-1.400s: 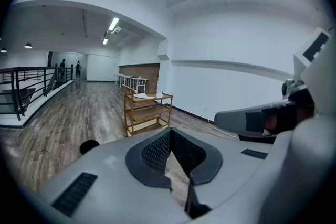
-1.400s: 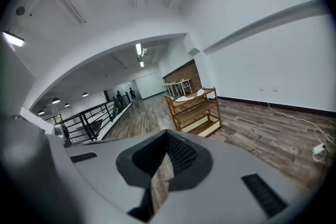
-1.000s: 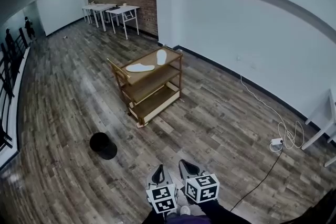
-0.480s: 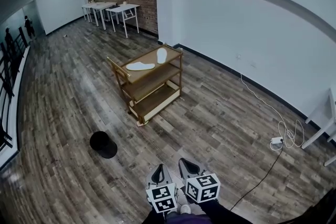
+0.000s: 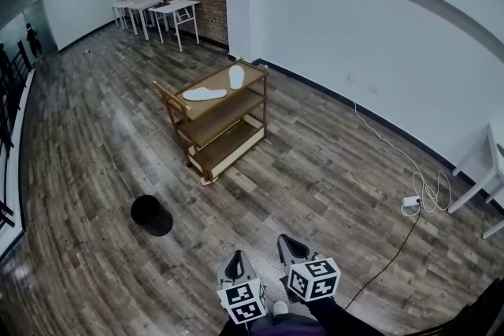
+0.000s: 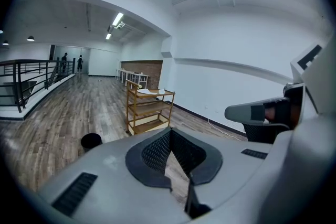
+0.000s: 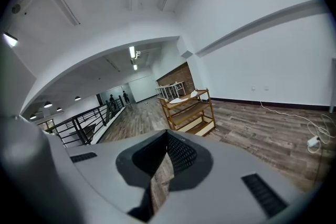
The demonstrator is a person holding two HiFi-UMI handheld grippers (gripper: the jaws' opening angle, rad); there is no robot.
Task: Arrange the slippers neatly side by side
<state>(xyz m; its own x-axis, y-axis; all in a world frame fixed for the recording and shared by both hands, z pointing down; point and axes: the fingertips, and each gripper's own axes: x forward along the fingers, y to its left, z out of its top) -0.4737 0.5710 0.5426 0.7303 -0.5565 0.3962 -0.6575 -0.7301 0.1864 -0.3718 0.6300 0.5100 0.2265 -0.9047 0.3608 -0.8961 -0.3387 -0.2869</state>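
Note:
Two white slippers lie on the top shelf of a wooden cart across the room. One slipper lies lengthwise at the left and the other slipper sits apart from it at the far right corner. My left gripper and right gripper hang low at the bottom of the head view, side by side and far from the cart. Both are shut with nothing between the jaws. In the left gripper view the cart stands beyond my left gripper. The right gripper view shows the cart past my right gripper.
A black round bin stands on the wood floor between me and the cart. A white cable with a power adapter runs along the right wall. White tables stand at the far brick wall, and a railing lines the left side.
The head view has shifted, so the cart sits a little further left and up in the picture. Both grippers stay shut and low, the right one slightly further right.

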